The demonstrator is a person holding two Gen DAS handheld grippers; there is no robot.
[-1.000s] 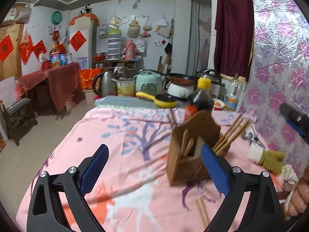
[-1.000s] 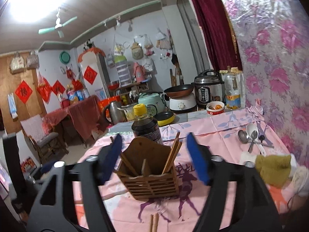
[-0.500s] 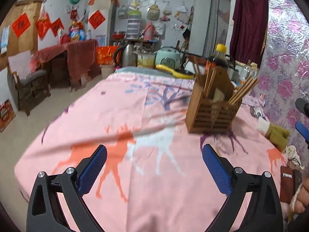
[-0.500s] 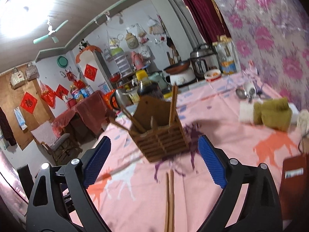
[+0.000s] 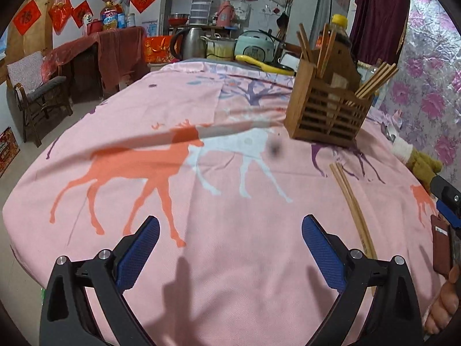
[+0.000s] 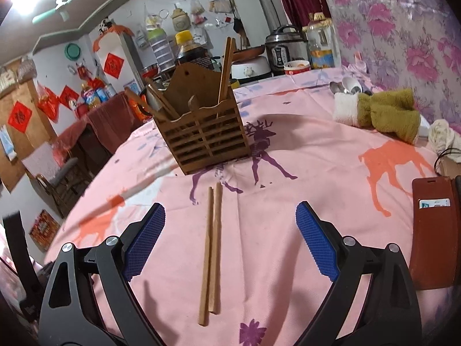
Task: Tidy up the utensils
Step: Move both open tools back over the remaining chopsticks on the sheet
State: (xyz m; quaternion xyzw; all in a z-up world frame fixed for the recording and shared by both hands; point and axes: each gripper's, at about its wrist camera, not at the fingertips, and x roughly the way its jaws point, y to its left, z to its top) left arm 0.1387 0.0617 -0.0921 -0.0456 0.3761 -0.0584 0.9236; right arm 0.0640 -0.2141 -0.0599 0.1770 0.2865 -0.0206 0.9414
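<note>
Right tongs (image 6: 229,242) gape above two chopsticks (image 6: 211,255) on the worktop (image 6: 317,173); left tongs (image 5: 230,255) gape empty. Best: pinch both sticks mid-length, then lift toward the holder (image 6: 198,141).

Left gripper (image 5: 230,248): two matte black angular arms, each with triangular cut-outs and a pair of round silver screw heads near the tip, ending in blue pads (image 5: 138,255) with a fine diamond-grid texture. Right gripper (image 6: 230,238): the same build, black arms, silver screws, blue cross-hatched pads (image 6: 145,242). Bare fingers (image 5: 445,297) of a hand show at the left view's lower right edge
</note>
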